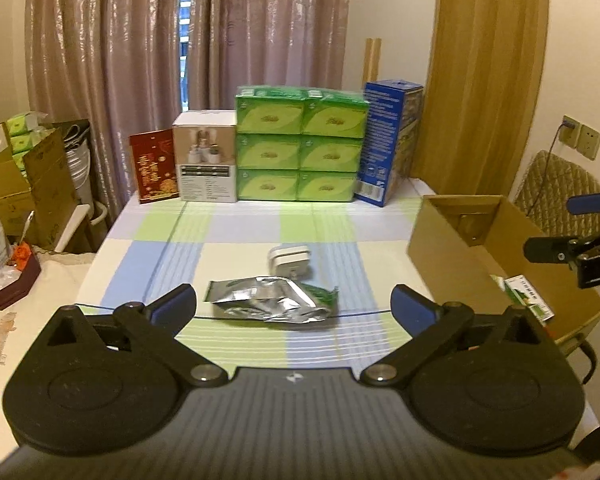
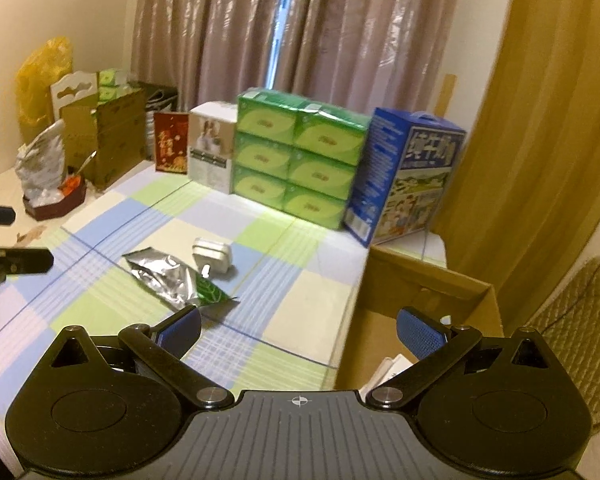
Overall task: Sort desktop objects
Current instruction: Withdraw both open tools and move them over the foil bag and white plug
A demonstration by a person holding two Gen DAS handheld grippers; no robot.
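A crumpled silver foil pouch (image 1: pixel 270 300) with a green end lies on the checked tablecloth (image 1: pixel 228 232), a white plug adapter (image 1: pixel 290 261) just behind it. My left gripper (image 1: pixel 294 306) is open and empty, hovering just in front of the pouch. In the right wrist view the pouch (image 2: pixel 172 278) and adapter (image 2: pixel 213 257) lie left of centre. My right gripper (image 2: pixel 300 330) is open and empty, over the edge of an open cardboard box (image 2: pixel 424 280). The box (image 1: pixel 484 248) stands at the table's right, with a small green-and-white packet (image 1: pixel 526 296) inside.
A stack of green tissue packs (image 1: pixel 300 144), a blue milk carton box (image 1: pixel 388 144), a white box (image 1: pixel 206 160) and a red card (image 1: pixel 154 166) line the back. Cardboard boxes (image 1: pixel 24 184) and a dark red tray (image 1: pixel 10 280) sit at the left. A chair (image 1: pixel 560 192) stands right.
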